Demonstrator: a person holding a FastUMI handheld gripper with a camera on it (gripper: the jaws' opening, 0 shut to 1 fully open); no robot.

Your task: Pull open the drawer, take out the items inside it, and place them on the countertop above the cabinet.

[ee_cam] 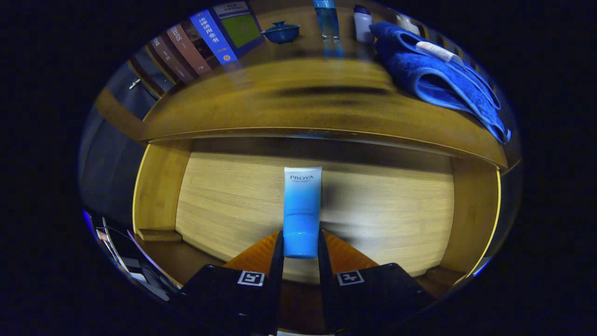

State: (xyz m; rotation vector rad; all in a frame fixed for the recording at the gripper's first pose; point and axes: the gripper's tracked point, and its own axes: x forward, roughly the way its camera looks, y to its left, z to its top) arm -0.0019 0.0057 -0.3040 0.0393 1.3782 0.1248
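A blue-and-white cosmetic tube (301, 212) stands lengthwise between my fingers, its cap end squeezed by both. My gripper (301, 247) is shut on the tube's lower part, above the pale wooden floor of the pulled-out drawer (233, 200). The drawer's side walls rise left and right of the fingers. Beyond the tube runs the cabinet's wooden countertop (298, 107), its front edge overhanging the drawer.
On the countertop lie a folded blue towel (438, 79) with a small white tube (433, 50) on it, a clear blue bottle (327, 21), a white bottle (363, 25), a blue lidded bowl (281, 32) and several books (200, 44) leaning at the back left.
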